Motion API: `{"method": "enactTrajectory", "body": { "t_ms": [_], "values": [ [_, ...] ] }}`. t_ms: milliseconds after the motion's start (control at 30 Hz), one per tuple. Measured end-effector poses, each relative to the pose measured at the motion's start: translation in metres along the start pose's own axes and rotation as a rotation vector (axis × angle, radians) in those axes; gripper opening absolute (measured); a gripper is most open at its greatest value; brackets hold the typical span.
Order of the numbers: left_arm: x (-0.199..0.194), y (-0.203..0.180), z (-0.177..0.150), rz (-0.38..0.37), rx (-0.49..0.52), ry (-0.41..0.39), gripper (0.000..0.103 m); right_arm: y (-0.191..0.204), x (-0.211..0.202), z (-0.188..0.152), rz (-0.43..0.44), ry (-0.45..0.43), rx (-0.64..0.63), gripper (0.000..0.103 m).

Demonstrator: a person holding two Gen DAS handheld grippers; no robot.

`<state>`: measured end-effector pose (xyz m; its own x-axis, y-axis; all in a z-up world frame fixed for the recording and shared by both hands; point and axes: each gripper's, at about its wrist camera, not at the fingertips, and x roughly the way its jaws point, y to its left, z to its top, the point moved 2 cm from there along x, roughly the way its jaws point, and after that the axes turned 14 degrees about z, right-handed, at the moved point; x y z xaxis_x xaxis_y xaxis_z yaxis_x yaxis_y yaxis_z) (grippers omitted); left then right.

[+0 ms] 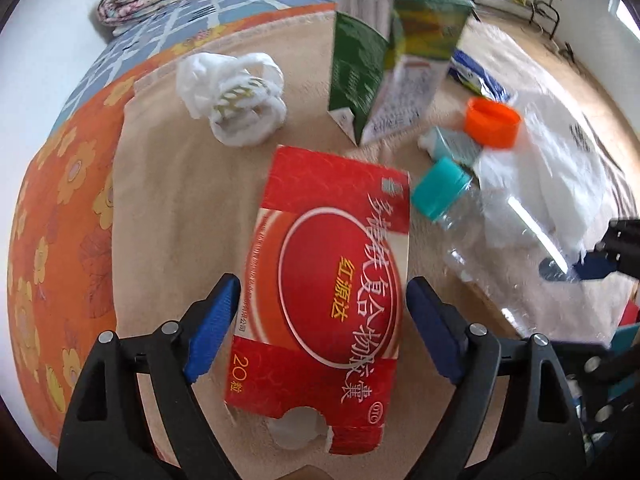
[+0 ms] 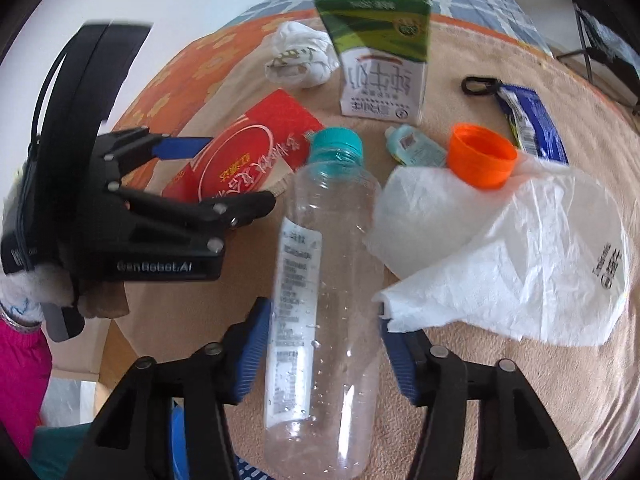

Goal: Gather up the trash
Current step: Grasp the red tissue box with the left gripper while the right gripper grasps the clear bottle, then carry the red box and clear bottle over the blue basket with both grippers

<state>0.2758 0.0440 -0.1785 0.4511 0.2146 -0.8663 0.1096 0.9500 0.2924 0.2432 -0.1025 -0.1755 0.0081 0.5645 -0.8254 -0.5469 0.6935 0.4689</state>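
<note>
Left gripper (image 1: 320, 320) has its jaws spread either side of the red box (image 1: 332, 296), which lies flat on the beige blanket (image 1: 168, 208) of the bed; neither pad is seen touching the cardboard. Right gripper (image 2: 320, 356) likewise stands with jaws spread about the lower body of the clear bottle (image 2: 324, 300), lying on its side with its teal cap (image 2: 337, 141) pointing away. Judgement: both grasps are set up but not closed. The box should be taken across its narrow width and squarely, since thin card may buckle; the bottle is round and light and may roll or squirt out unless gripped mid-body. Just beside the bottle lie a tissue (image 2: 460, 280) and plastic bag (image 2: 560, 248). Farther off: an orange cap (image 2: 480, 156), a crumpled bag (image 1: 236, 100) and an upright milk carton (image 2: 380, 48).
</note>
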Motion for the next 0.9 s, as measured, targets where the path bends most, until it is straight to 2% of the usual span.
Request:
{"method": "enactTrajectory", "body": {
  "t_ms": [67,100,233,500,700,900],
  "values": [
    [0.007,-0.003,-0.002,0.04,0.005,0.011,0.087,-0.002,0.0,-0.002,0.016,0.002,0.013,0.057],
    [0.01,-0.004,-0.002,0.038,0.001,0.017,0.084,-0.003,-0.001,-0.002,0.023,-0.001,0.02,0.057],
    [0.01,0.004,0.0,0.031,-0.038,0.019,0.083,-0.002,0.0,-0.002,0.025,0.0,0.016,0.059],
    [0.005,0.037,-0.023,0.015,-0.121,0.031,0.082,0.007,0.01,0.001,0.019,0.008,0.002,0.057],
    [-0.015,0.048,-0.039,0.019,-0.151,0.016,0.082,0.021,0.005,-0.01,0.063,-0.006,-0.04,0.056],
    [-0.041,0.045,-0.051,0.026,-0.141,0.0,0.082,0.043,0.0,-0.023,0.042,-0.032,-0.1,0.056]
  ]
}}
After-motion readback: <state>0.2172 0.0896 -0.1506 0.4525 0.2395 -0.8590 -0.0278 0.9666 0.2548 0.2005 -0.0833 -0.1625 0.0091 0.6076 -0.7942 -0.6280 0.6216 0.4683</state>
